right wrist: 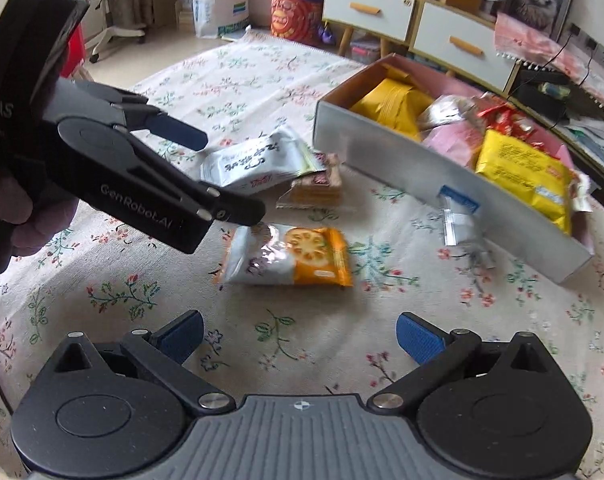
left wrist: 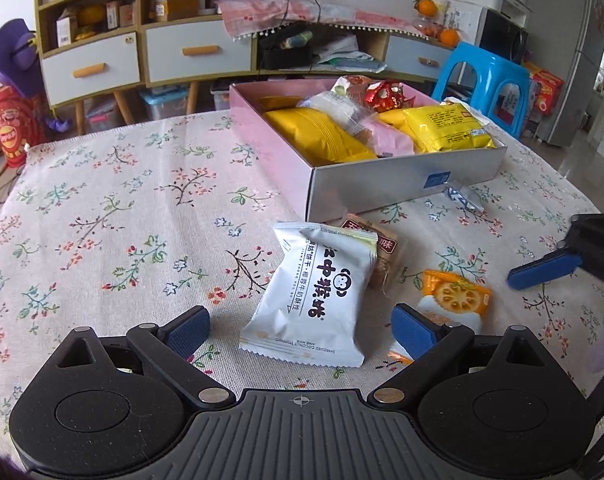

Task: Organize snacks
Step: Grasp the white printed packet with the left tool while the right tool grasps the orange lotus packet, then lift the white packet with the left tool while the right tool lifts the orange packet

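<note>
Left gripper (left wrist: 302, 330) jaws spread wide, empty, straddling the white biscuit packet (left wrist: 316, 294) that lies flat on the floral tablecloth (left wrist: 113, 240); the packet sits between the blue pads, neither pad visibly touching it. Right gripper (right wrist: 299, 338) likewise wide apart and holding nothing, hovering over bare cloth short of the orange-and-white packet (right wrist: 287, 256). That orange packet lies just beside the left gripper's right pad. A brown-labelled cracker pack (right wrist: 316, 190) is partly tucked under the white packet's far edge. A small clear blue-printed sachet (right wrist: 460, 220) lies against the near wall of the box (left wrist: 402, 180). The box is already well filled: yellow bags (left wrist: 322, 136), a pink wrapper, red-wrapped sweets at the back. Judged step: gathering the loose snacks, with the left gripper lined up for the white packet. Next move, as I read it: lower and close across the packet's width, lift clear of the cracker pack beneath its edge, then carry over the box wall. Packet is puffy and slick; a shallow pinch may slip.
</note>
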`<move>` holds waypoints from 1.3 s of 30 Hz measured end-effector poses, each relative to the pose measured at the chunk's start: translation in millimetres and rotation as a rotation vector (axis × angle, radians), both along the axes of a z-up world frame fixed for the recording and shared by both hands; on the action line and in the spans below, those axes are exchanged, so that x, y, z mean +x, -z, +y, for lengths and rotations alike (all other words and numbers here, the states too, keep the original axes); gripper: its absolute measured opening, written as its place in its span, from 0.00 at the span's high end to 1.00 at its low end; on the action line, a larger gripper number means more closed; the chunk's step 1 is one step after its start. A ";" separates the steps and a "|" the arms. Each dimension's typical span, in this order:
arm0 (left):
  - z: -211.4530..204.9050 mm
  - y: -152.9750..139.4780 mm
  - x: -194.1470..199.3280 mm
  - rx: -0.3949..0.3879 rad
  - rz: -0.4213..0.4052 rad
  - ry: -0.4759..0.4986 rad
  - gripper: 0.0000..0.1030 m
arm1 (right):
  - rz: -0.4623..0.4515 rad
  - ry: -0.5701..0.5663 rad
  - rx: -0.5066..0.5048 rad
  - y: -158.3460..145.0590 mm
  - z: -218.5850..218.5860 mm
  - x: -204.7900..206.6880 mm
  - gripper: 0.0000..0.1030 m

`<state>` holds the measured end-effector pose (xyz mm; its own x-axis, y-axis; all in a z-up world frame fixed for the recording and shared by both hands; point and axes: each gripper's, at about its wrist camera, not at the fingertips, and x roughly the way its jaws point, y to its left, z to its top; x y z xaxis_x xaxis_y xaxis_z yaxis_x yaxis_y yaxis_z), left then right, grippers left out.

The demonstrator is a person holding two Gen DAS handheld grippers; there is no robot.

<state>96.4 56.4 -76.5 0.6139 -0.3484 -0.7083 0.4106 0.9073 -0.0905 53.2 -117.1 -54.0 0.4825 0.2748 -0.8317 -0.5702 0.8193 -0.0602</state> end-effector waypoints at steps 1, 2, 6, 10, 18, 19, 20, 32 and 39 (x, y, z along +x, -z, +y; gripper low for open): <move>-0.3 0.1 0.1 0.005 -0.004 0.010 0.06 | 0.003 -0.003 0.003 1.0 2.8 1.1 0.08; -1.3 0.3 0.0 0.013 -0.008 0.020 0.06 | 0.000 -0.005 0.006 1.2 5.6 2.0 0.08; -6.0 1.8 0.0 0.049 -0.029 0.046 0.09 | -0.007 -0.011 0.008 1.5 15.0 9.8 0.08; -10.5 2.1 -0.9 0.064 -0.050 0.055 0.14 | -0.015 -0.009 0.007 1.9 22.4 18.2 0.08; -10.3 -1.2 0.4 0.053 -0.068 0.056 0.43 | -0.021 -0.017 0.011 3.0 23.3 24.6 0.09; -9.3 -1.7 0.6 0.048 -0.067 0.052 0.48 | -0.023 -0.019 0.010 2.9 23.6 24.9 0.11; -8.3 -2.2 0.7 0.043 -0.064 0.048 0.49 | -0.026 -0.022 0.012 2.3 23.4 24.8 0.14; -4.9 -4.7 -5.2 0.052 -0.073 0.010 0.55 | -0.006 -0.033 0.036 -4.6 21.7 23.8 0.50; 2.4 -7.6 -3.6 0.046 -0.062 -0.032 0.56 | -0.016 -0.030 0.025 -6.5 17.9 23.0 0.52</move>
<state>92.8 58.8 -68.9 0.6674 -0.2962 -0.6833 0.3848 0.9227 -0.0240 76.2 -99.2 -47.5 0.4871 0.3097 -0.8166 -0.5934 0.8034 -0.0493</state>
